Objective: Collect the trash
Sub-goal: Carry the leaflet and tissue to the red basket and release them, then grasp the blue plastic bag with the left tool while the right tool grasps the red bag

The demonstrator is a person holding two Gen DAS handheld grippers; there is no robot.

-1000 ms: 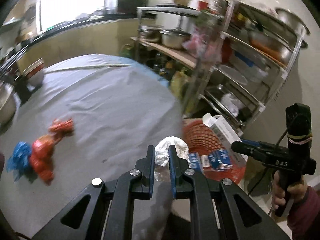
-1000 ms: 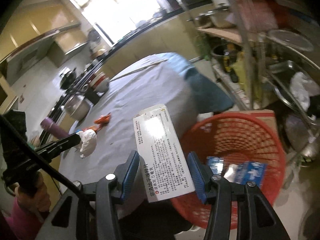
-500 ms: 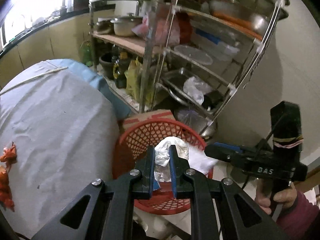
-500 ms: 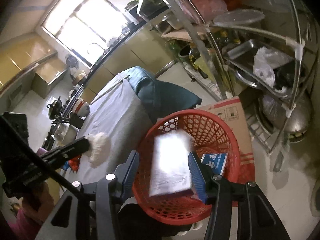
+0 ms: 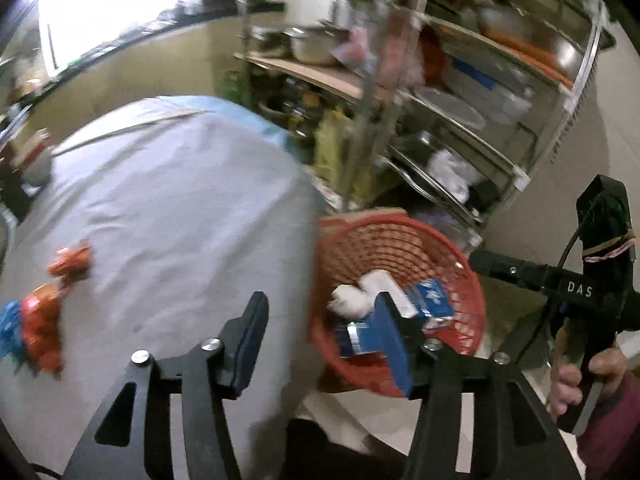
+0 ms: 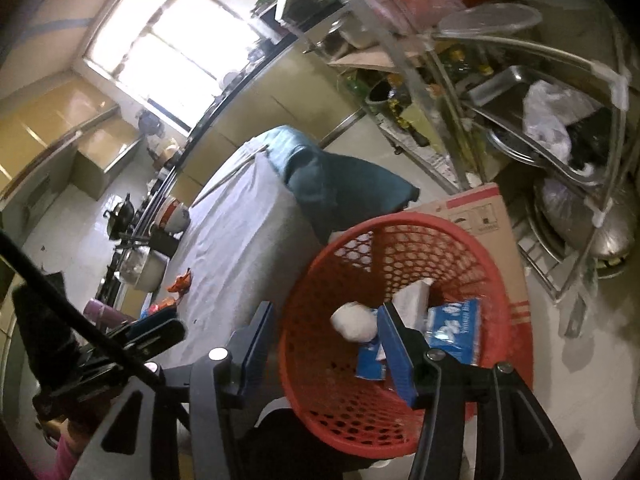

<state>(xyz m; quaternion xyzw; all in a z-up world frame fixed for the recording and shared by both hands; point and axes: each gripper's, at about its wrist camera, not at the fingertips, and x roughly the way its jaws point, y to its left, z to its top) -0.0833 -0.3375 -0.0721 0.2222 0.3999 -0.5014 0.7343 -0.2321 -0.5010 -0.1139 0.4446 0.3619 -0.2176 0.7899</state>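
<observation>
Claws [image 5: 324, 340] [image 6: 328, 344] agape; tissue wad [image 6: 354, 322] inside red basket [image 6: 496, 280].

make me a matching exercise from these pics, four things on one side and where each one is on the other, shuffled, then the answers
Things
1. white crumpled wad
2. orange wrappers
3. cardboard box
4. left gripper

Places or states
A. on the grey tablecloth
B. open and holding nothing
C. lying inside the red basket
D. on the floor behind the basket

Pairs: 1-C, 2-A, 3-D, 4-B
</observation>
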